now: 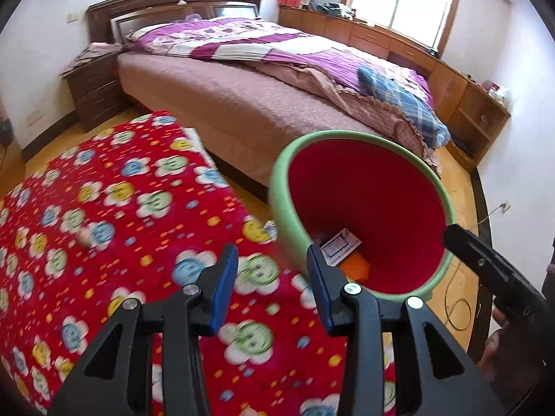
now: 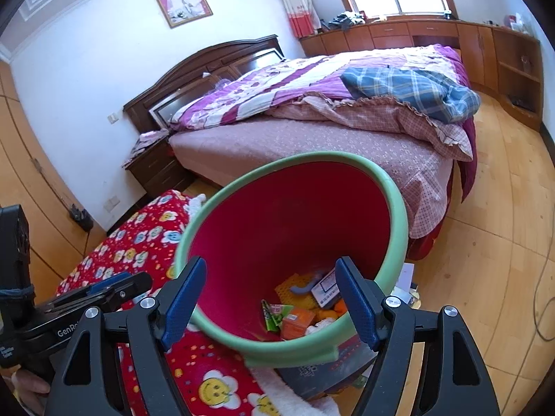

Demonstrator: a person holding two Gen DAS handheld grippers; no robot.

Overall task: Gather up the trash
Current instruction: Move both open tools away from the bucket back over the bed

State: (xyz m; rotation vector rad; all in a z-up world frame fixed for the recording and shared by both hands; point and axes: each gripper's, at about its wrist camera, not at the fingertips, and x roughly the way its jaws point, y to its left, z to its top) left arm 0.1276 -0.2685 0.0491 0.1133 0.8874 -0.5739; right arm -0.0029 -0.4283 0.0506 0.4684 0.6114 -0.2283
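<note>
Trash (image 2: 298, 312) is already lying in the bin (image 2: 395, 208) while both grippers, left (image 1: 274, 277) and right (image 2: 270, 298), are hanging open and empty

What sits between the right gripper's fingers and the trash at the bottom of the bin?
Nothing solid: in the right wrist view the right gripper stands open over the green rim of the bin, with only bare red wall down to the wrappers.

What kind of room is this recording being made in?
A home bedroom, most likely: a double bed with a dark wooden headboard and purple quilt, a dark wooden nightstand beside it, and a framed portrait on the wall.
</note>
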